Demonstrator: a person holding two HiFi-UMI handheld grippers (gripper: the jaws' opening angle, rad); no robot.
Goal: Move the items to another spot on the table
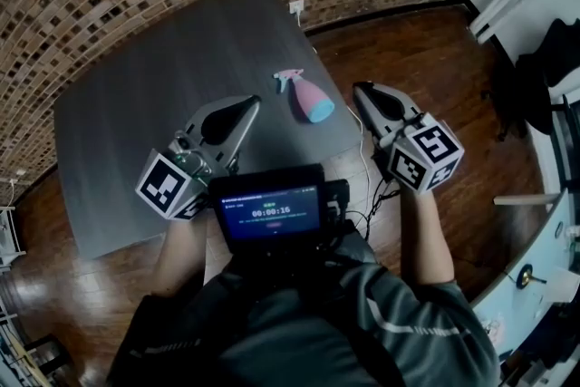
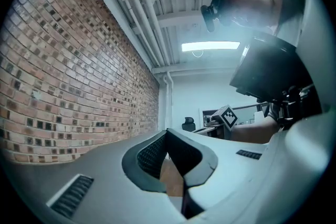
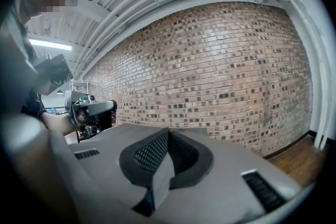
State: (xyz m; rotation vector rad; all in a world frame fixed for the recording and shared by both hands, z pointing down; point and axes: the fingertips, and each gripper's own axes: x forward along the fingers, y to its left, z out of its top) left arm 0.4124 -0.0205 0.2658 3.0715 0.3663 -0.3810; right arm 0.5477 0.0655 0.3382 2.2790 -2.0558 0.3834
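Lying on its side, the spray bottle (image 1: 306, 95) is seen on the counter (image 1: 163, 86). The left claw (image 1: 252, 104) is held left of the bottle, the right claw (image 1: 359, 90) right of it; both are pressed together, empty.

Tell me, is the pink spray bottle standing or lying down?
Lying down: the pink-and-blue plastic spray bottle rests lengthwise on the grey table.

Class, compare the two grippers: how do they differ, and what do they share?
The left gripper shows over the table, left of the bottle; the right gripper shows over the floor, right of it. The left cube and right cube bear different patterns. Both are shut and empty.
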